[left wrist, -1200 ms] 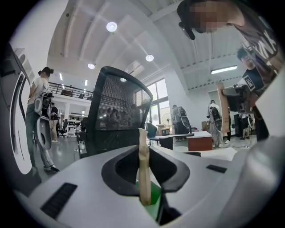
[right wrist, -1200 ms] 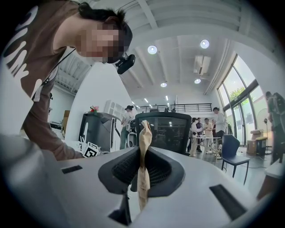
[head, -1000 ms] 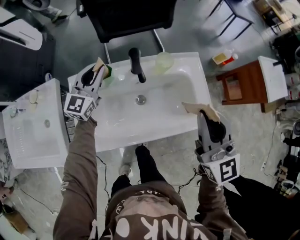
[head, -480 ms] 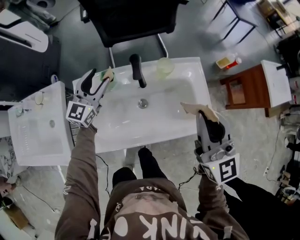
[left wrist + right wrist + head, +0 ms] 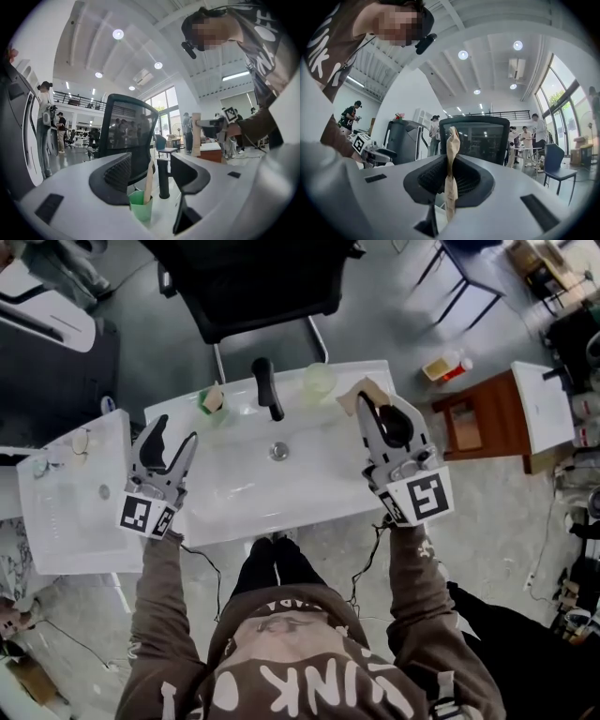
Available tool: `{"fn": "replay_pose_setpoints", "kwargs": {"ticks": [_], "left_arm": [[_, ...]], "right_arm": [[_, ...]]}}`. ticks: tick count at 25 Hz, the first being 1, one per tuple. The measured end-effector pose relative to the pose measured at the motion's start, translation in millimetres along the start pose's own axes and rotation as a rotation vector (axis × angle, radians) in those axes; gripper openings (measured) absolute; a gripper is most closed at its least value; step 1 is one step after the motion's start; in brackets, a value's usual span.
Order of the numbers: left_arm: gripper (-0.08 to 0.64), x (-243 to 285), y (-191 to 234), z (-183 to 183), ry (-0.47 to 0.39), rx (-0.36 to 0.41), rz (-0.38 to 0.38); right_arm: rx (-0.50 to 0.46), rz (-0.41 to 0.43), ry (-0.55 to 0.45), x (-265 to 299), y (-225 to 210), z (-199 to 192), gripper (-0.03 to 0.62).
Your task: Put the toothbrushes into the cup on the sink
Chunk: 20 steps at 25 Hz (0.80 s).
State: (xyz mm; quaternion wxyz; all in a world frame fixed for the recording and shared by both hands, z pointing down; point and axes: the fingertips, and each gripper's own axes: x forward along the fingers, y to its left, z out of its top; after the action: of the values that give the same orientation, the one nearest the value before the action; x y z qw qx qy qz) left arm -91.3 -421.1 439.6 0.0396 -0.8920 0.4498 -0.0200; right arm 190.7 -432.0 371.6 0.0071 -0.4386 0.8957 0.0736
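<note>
On the sink's back left rim stands a green cup with a paper-wrapped toothbrush upright in it. My left gripper hangs open just short of that cup, nothing between its jaws. My right gripper is shut on a second paper-wrapped toothbrush, held over the back right of the sink beside a clear cup. A black tap rises between the two cups.
A black office chair stands behind the sink. A second white basin lies to the left, close to my left gripper. A brown stool and a bottle are on the floor at the right.
My left gripper has opened, left its toothbrush in the green cup and drawn back toward the sink's front left. My right gripper has carried its toothbrush to the back of the sink.
</note>
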Motion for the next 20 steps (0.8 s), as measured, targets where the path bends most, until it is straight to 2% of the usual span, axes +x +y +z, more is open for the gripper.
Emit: {"fn": "replay_pose_setpoints", "kwargs": {"ticks": [5, 10, 20], "left_arm": [[0.247, -9, 2, 21, -0.026, 0.012, -0.006], [0.247, -7, 5, 28, -0.034, 0.016, -0.018], [0.245, 7, 11, 19, -0.017, 0.027, -0.053]], "right_arm": [[-0.003, -0.006, 0.006, 47, -19, -26, 0.046], [0.017, -0.002, 0.051, 87, -29, -70, 0.046], [0.06, -0.023, 0.144, 107, -24, -136, 0.046]]}}
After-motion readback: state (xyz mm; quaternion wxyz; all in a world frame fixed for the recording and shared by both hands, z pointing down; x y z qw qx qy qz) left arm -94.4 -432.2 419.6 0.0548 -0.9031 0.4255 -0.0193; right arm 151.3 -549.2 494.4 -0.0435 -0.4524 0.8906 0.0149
